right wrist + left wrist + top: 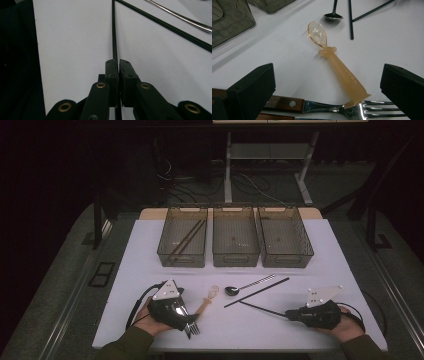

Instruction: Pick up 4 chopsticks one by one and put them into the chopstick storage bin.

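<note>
My left gripper (pixel 186 316) (pixel 328 75) stands open near the table's front edge, its jaws on either side of a wooden-handled fork (pixel 193 328) (pixel 362 110); a second wooden handle (pixel 274 117) lies just beneath. A peach plastic spoon (pixel 207 300) (pixel 337 67) lies ahead of the jaws, its handle end touching the fork. My right gripper (pixel 289 313) (pixel 118 62) is shut on the end of a black chopstick (pixel 262 309) (pixel 114 37) (pixel 350 22) that lies on the table. A second black chopstick (pixel 257 292) (pixel 175 28) and a metal spoon (pixel 245 287) (pixel 333 16) lie beyond.
Three grey see-through bins stand in a row at the back: left (pixel 175 257), middle (pixel 236 260), right (pixel 286 260). The left bin holds two brown chopsticks (pixel 187 239). The white table's front edge (pixel 240 349) runs close to both hands.
</note>
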A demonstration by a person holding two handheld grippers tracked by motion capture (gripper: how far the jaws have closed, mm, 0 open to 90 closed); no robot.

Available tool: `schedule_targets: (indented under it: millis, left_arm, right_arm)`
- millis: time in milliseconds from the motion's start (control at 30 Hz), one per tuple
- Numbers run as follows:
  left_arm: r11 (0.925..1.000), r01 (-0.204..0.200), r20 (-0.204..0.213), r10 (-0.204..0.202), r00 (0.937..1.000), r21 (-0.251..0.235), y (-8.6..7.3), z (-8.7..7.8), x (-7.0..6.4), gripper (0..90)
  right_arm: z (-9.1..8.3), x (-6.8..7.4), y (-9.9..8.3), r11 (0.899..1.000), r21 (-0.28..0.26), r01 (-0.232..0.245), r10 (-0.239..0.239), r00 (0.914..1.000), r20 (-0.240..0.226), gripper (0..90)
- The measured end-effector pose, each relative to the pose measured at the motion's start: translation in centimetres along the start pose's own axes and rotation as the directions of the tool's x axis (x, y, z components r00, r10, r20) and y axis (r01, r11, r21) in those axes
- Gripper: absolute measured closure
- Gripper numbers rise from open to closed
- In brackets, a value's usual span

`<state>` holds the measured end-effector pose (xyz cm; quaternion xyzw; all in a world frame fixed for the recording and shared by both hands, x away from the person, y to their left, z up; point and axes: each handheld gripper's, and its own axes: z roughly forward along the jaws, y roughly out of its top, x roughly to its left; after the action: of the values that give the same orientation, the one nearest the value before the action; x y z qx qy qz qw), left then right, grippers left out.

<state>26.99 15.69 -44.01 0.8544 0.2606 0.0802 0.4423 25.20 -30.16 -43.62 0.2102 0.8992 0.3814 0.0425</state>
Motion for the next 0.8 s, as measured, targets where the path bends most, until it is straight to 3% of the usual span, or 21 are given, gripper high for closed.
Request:
schedule_targets:
  millis: [500,800]
  left_arm:
    - [0.998,0.019,0.053,-0.016,0.9985,-0.061,-0.1,-0.3,-0.2,0.0]
    - [0.9981,0.018,0.045,-0.015,0.9989,-0.059,-0.3,-0.3,0.1,0.0]
  right_arm:
    - [-1.6,-0.5,-0.1,0.997,-0.068,-0.039,0.04,0.9991,0.015,86.1]
    - [-2.1,-0.9,0.7,0.991,-0.112,-0.072,0.075,0.9968,0.027,86.0]
